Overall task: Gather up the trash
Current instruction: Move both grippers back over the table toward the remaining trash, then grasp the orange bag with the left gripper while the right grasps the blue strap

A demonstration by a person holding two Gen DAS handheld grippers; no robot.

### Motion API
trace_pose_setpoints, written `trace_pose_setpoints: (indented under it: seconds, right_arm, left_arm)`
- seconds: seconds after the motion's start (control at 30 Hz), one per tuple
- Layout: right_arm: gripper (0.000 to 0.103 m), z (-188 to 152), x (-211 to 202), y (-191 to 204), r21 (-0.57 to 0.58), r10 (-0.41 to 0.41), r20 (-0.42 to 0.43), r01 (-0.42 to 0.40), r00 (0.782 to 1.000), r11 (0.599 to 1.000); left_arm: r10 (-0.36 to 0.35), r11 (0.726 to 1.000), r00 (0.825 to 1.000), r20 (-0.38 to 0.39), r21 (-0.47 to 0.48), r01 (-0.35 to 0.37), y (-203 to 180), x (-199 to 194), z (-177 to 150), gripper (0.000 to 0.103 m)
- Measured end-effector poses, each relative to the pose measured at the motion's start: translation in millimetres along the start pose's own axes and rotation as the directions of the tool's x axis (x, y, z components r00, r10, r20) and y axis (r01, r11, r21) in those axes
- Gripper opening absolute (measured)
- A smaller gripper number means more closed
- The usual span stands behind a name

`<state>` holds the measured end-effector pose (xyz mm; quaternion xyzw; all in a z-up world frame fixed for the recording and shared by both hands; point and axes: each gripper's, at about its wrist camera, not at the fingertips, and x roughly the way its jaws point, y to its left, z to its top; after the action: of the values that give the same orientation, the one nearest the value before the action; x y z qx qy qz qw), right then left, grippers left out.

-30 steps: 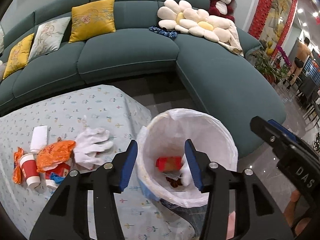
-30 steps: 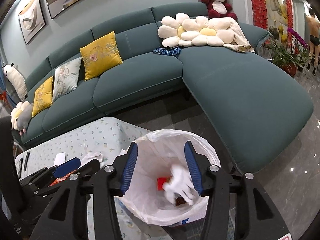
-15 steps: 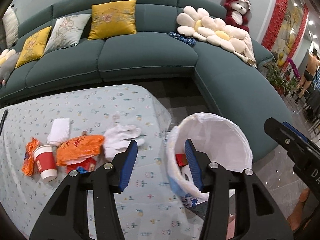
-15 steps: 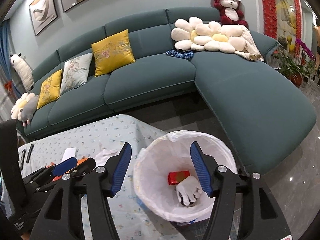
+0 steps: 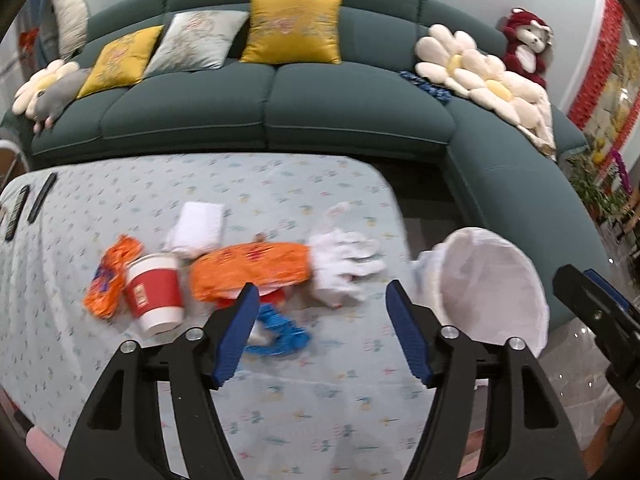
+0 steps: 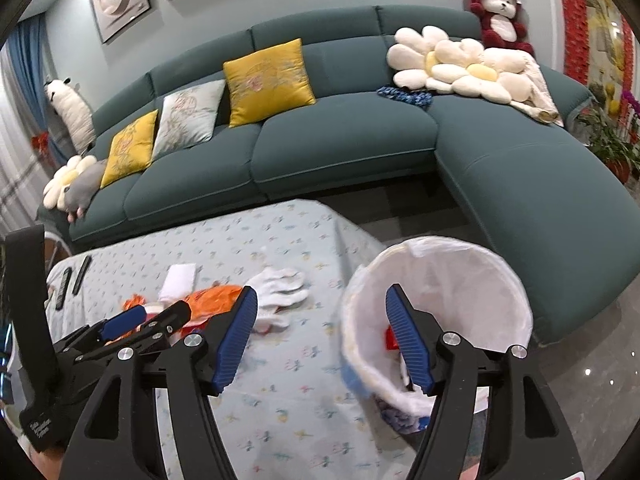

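Both empty: left gripper (image 5: 318,332) gaped above floral-clothed table (image 5: 280,392), crumpled white cloth glove (image 5: 344,264) just ahead; right gripper (image 6: 318,334) gaped beside white-lined round bin (image 6: 440,256); next likely descend, pinch glove.

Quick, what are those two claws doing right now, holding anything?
Left claw: open, holding nothing, above the table.
Right claw: open, holding nothing, by the bin.

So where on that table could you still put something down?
Bare cloth lies behind the trash, toward the sofa, and in front, below the blue scrap. It is crowded mid-table, where cup, orange bag, glove and napkin bunch together.
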<state>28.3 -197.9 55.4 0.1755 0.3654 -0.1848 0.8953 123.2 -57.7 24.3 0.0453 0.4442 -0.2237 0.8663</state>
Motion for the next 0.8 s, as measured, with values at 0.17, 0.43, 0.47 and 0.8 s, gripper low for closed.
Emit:
trace_pose_setpoints:
  seconds: [0.17,0.43,0.47,0.8]
  right_arm:
    - [0.065,-15.1,7.5,27.2,-0.029,0.015,-0.036,-0.016,0.999,0.999]
    - [0.065,-40.1,29.0,69.2,-0.072,0.039,-0.109,-0.047,0.993,0.996]
    - [0.065,-43.3,33.5,75.5,-0.079,0.041,-0.119,-0.051,0.992,0.996]
    - [0.065,-62.1,85.8,125.8,-0.098,0.061,-0.21,-0.083,0.976,0.992]
  left_arm:
    - [0.05,0.997,0.999,-0.015,-0.051,-0.051,48.7,0.8,-11.8,0.069]
    - [0.135,0.984,0.99,-0.043,-0.113,-0.139,127.2,0.9,-24.7,0.071]
    - [0.146,0.98,0.988,-0.05,-0.126,-0.151,140.8,1.9,-26.8,0.072]
    - [0.183,0.967,0.976,-0.115,-0.158,-0.2,218.0,23.6,-33.9,0.076]
